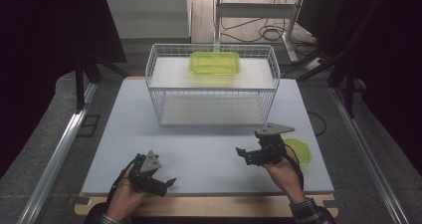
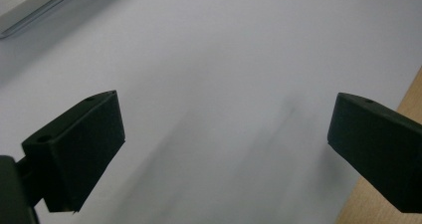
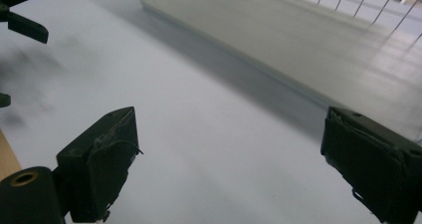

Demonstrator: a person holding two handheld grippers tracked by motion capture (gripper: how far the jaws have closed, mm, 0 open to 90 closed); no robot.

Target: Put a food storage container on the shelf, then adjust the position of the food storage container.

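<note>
Green lid on white table

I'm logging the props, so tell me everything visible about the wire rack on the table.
The rack is white wire mesh, box-shaped, with its near side open and two flat pale shelves. It stands upright at the far middle of the table. A translucent yellow-green tub sits on the upper shelf, right of centre; the lower shelf looks bare. Both grippers are apart from it.
</note>
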